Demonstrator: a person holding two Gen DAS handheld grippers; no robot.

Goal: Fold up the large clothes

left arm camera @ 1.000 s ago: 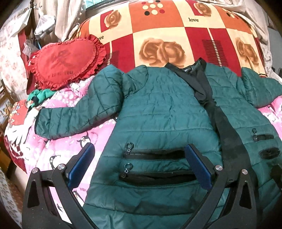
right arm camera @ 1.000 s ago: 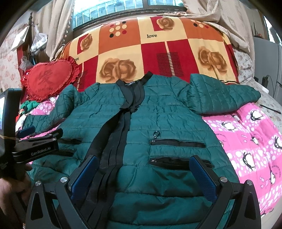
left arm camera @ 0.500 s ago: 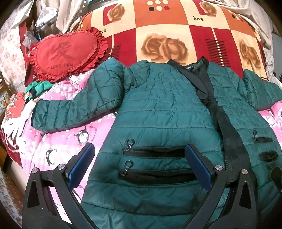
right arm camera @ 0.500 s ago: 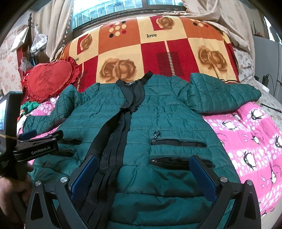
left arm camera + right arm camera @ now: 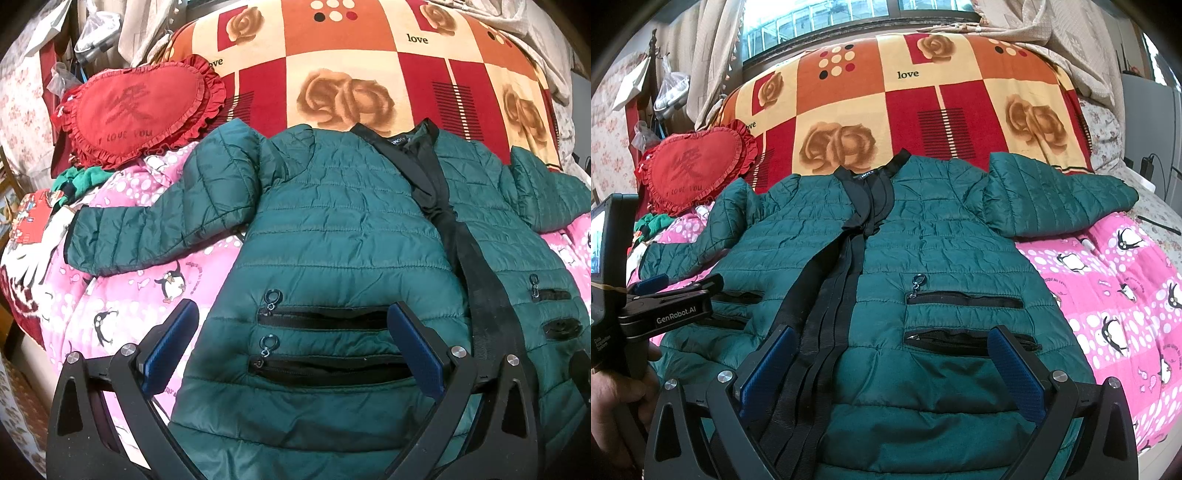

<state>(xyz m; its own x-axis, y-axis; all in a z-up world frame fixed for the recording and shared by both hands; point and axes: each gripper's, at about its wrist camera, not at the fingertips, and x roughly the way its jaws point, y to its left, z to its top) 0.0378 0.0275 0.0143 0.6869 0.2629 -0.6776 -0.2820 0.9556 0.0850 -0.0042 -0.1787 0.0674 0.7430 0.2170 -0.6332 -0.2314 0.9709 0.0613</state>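
Jacket (image 5: 332, 236) lies face-up and flat on the bed (image 5: 1115, 280), both sleeves out to its sides, nothing folded yet, while the left gripper (image 5: 291, 343) and right gripper (image 5: 892, 363) hover over its hem, jaws spread, empty, every fold left to do.

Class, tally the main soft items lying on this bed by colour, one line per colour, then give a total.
Green: 1, the quilted jacket
Red: 1, the heart-shaped cushion
Pink: 1, the penguin quilt
Red, orange and cream: 1, the rose blanket
Total: 4
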